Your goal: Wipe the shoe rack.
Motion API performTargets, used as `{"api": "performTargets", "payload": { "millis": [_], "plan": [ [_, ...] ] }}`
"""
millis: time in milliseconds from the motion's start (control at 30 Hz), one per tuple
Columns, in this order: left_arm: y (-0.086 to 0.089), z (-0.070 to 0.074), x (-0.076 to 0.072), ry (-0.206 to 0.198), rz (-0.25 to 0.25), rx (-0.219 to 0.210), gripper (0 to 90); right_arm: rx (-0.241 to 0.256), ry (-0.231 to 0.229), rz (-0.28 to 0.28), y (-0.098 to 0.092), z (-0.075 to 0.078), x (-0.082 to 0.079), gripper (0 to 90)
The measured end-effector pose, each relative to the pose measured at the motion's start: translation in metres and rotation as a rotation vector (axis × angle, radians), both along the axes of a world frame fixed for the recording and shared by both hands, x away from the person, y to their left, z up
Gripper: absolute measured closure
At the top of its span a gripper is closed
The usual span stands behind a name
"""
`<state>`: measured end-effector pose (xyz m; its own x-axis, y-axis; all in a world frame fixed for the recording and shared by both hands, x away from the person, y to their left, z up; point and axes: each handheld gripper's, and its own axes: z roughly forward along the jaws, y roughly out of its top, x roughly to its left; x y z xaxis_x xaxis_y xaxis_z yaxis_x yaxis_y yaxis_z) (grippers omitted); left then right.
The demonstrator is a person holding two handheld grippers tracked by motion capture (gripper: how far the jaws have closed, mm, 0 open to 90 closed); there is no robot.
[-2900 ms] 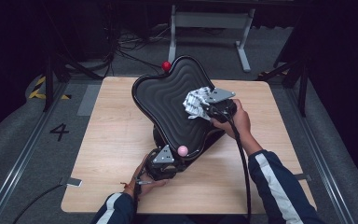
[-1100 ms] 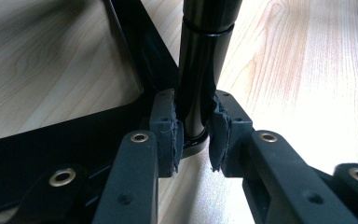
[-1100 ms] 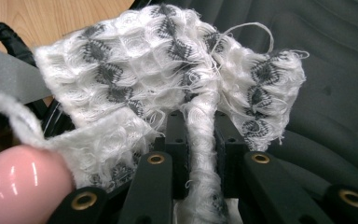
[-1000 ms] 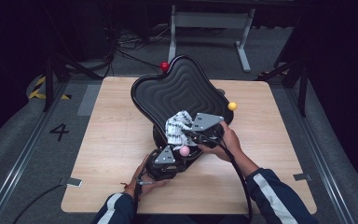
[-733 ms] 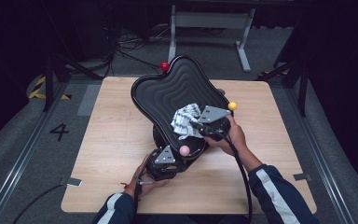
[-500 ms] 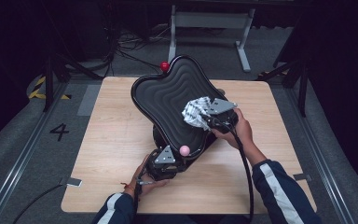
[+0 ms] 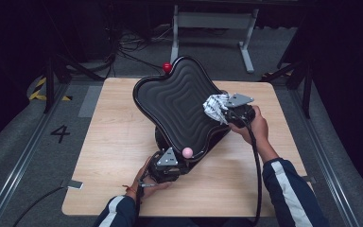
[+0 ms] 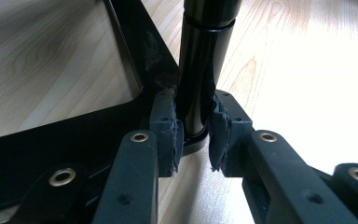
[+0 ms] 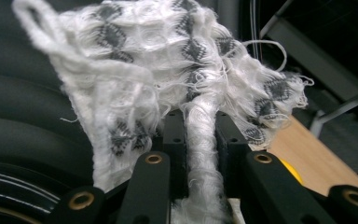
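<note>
A wooden table point(image 7: 113, 142) carries a large black ridged seat point(image 7: 179, 106), tilted on its stand. The left claw point(image 8: 193, 135) is clamped around the seat's black post point(image 8: 205, 60) near the base, while the right claw point(image 9: 200, 135) pinches a white patterned cloth point(image 7: 215, 106) against the seat's right edge. The loosely bunched cloth could slip free, or hard wiping could tip the seat if the post grip loosens.

Tongs point(image 8: 193, 135) clamped around black post point(image 8: 200, 70)

One ridged black tray point(image 7: 177, 106), one cloth point(image 7: 214, 107), two balls point(image 7: 187, 152), two tongs point(image 7: 164, 166)
</note>
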<state>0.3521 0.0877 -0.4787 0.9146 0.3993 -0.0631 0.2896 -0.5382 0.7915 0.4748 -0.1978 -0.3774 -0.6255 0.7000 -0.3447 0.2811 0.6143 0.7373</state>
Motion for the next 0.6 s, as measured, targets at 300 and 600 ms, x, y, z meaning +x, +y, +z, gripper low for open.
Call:
{"api": "performTargets", "payload": {
  "millis": [300,600],
  "plan": [
    [0.0,0.0,0.0,0.0,-0.002,-0.001,72.9,0.042,0.005,0.002,-0.003,-0.002,-0.001,78.8],
    [0.0,0.0,0.0,-0.001,-0.003,-0.002,72.7,0.11,0.032,0.067,0.001,-0.005,-0.014,78.9]
  ]
}}
